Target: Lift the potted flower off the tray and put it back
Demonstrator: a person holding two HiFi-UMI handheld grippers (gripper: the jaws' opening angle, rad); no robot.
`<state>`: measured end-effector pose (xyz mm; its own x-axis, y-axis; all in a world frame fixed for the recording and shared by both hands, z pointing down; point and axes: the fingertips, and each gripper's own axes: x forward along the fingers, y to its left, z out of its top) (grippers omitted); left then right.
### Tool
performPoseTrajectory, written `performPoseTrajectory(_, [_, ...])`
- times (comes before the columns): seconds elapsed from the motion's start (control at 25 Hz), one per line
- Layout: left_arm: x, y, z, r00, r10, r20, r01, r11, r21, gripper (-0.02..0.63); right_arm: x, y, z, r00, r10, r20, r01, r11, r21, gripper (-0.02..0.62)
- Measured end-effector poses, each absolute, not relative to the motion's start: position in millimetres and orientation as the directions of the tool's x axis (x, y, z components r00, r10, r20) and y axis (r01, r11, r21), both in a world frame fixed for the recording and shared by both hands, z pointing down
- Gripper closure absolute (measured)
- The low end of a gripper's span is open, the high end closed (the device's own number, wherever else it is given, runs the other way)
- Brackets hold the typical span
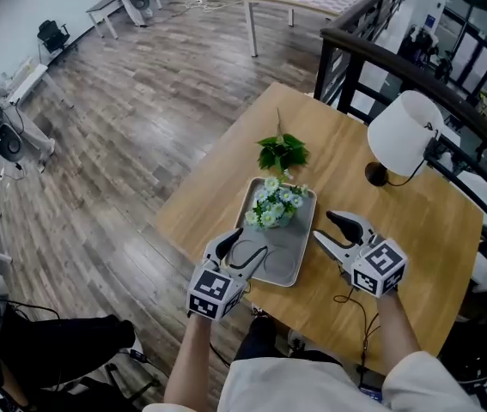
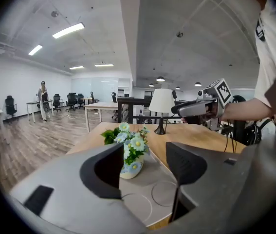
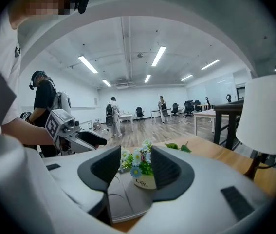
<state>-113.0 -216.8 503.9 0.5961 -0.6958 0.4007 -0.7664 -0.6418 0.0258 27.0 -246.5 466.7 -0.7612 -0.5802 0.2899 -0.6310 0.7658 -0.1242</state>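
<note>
- Holding our left gripper (image 1: 241, 245) over the tray's (image 1: 288, 249) near left edge, we have its jaws apart and empty.
- Our right gripper (image 1: 324, 227) hovers just beside the tray's right edge, jaws apart and empty.
- The potted flower (image 1: 273, 206) stands on the tray's far end.
- A leafy sprig (image 1: 283, 151) lies beyond the tray.

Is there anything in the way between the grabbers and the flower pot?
No, nothing visible. Only bare tray lies between the left gripper and the potted flower, and the right gripper also has a clear way in.
</note>
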Motion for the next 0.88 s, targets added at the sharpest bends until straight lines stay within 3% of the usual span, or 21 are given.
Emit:
performPoseTrajectory(0.12, [-116,-229,521,0.597,-0.686,0.416,-0.761,-0.648,0.023,0.272,21,-256,484,-0.771,-0.555,0.312,-0.614,0.777,-0.137,0.347])
performPoseTrajectory(0.44, [-118,-255,568,0.628,-0.633,0.453,-0.730,-0.681,0.060,0.234,14,-279,535,-0.809,-0.495,0.316,-0.569,0.795,-0.212,0.334])
performPoseTrajectory(0.88, [-115,-290,620,0.659,-0.580,0.480,-0.700,-0.705,0.109,0.225,4,-310,605,-0.802,-0.438,0.406,-0.550,0.807,-0.216,0.311])
